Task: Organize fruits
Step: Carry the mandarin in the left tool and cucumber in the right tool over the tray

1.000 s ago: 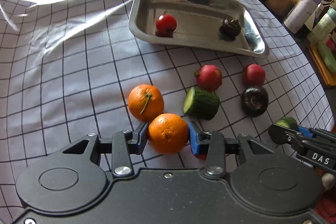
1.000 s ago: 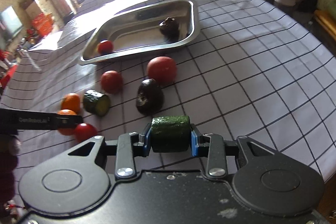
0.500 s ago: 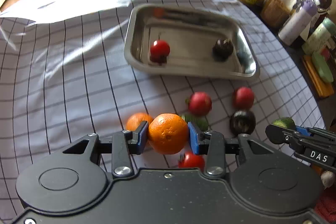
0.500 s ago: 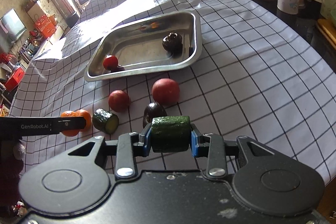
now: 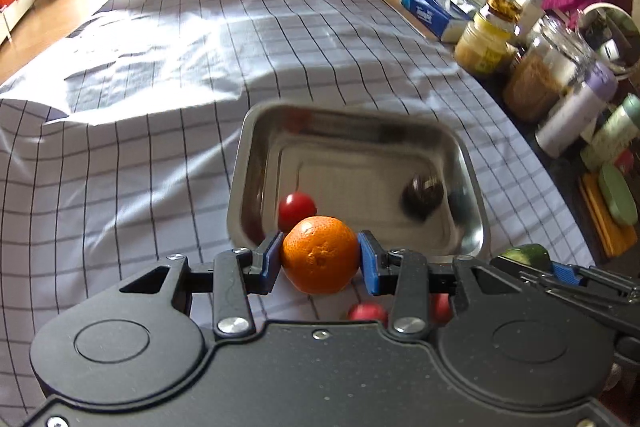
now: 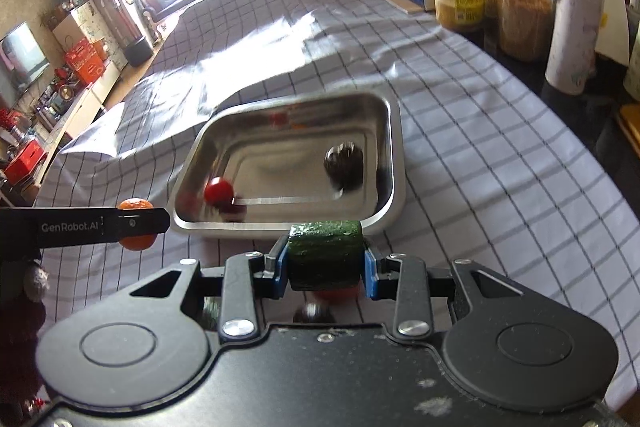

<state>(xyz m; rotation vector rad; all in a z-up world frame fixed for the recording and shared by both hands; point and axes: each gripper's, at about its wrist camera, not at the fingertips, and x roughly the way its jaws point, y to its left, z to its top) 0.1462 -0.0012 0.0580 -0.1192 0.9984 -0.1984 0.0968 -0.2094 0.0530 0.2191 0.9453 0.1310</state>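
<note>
left gripper (image 5: 320,261) clamped on a round orange mandarin (image 5: 320,255), blue pads pressed against both sides, fruit held clear of the cloth. seen from the right wrist, same mandarin at nine o'clock, half hidden behind a black finger printed with white lettering. right gripper (image 6: 325,263) closed on a short dark green cucumber chunk (image 6: 325,255), cut ends against the blue pads, rind facing up. from the left wrist, that cucumber chunk peeking out at three o'clock at the tip of the other tool.

straight ahead at twelve o'clock of both grippers, a shiny rectangular stainless steel tray (image 5: 476,227) on a white tablecloth with a thin dark grid (image 5: 120,167). inside the tray, a small red cherry tomato (image 5: 297,207) toward the near left corner and a dark, almost black round fruit (image 5: 422,193) toward the right side, well apart from each other; both blurred, so the dark one possibly a plum or similar.

below the left gripper's pads, two small red fruits (image 5: 367,311) on the cloth, mostly covered by the tool body. under the cucumber chunk in the right wrist view, a sliver of red and something dark, too hidden to name.

at one to three o'clock along the table edge, glass jars with brown and yellow contents (image 6: 524,15), a white and lilac bottle (image 6: 576,23), a blue tissue box (image 5: 432,13).
</note>
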